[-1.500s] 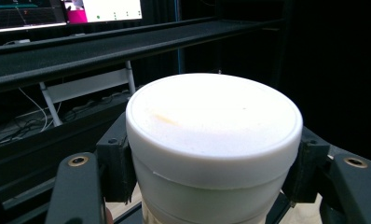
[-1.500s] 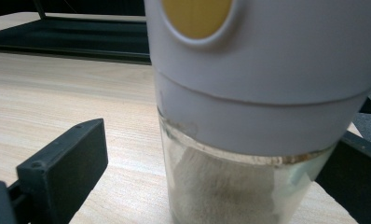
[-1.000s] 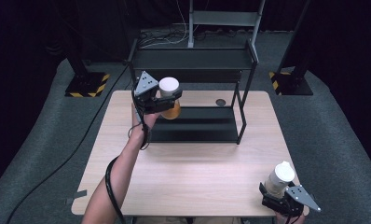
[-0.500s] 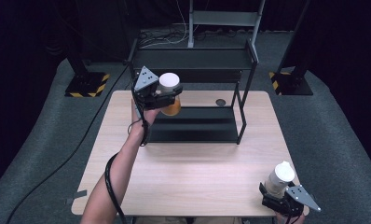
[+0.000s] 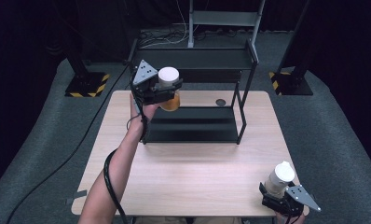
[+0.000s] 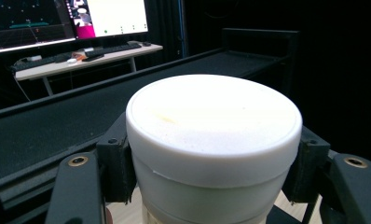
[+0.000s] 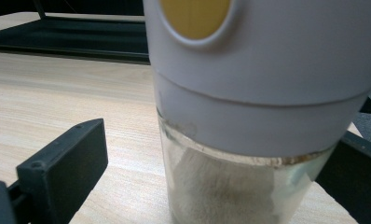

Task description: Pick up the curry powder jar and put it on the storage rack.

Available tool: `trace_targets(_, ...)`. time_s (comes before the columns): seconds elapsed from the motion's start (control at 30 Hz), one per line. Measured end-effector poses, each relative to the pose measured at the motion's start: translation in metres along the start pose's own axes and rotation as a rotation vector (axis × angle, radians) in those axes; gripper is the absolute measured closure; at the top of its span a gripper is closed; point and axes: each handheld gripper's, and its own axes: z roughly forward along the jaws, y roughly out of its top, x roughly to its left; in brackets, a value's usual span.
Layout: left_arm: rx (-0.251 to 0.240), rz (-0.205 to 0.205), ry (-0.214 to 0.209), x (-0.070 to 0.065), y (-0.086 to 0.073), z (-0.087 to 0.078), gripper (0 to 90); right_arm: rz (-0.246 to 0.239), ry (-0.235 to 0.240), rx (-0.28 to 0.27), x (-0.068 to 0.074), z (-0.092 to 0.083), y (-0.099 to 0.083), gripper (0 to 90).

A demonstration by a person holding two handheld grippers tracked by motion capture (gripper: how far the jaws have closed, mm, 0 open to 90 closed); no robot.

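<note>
Dark curtains ringed the pale wooden counter (image 5: pixel 188 172). My left hand-held gripper (image 5: pixel 167 91) clamped a white-capped amber jar (image 5: pixel 169 88) level with the black two-tier metal shelf (image 5: pixel 197 58); I judged keeping it upright essential. My right hand-held gripper (image 5: pixel 277 191) held a white-lidded glass shaker (image 5: pixel 279 179) at the counter's near right corner.

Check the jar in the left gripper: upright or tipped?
Upright. The jar stands with its white lid facing up, clamped in the left gripper beside the black rack.
</note>
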Motion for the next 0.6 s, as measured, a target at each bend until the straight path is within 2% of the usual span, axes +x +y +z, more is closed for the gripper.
trace_targets(0.6,-0.004,0.019,-0.001,-0.001,0.017,0.004,33.8,0.0,0.0,0.002,0.0,0.0,0.001,0.0)
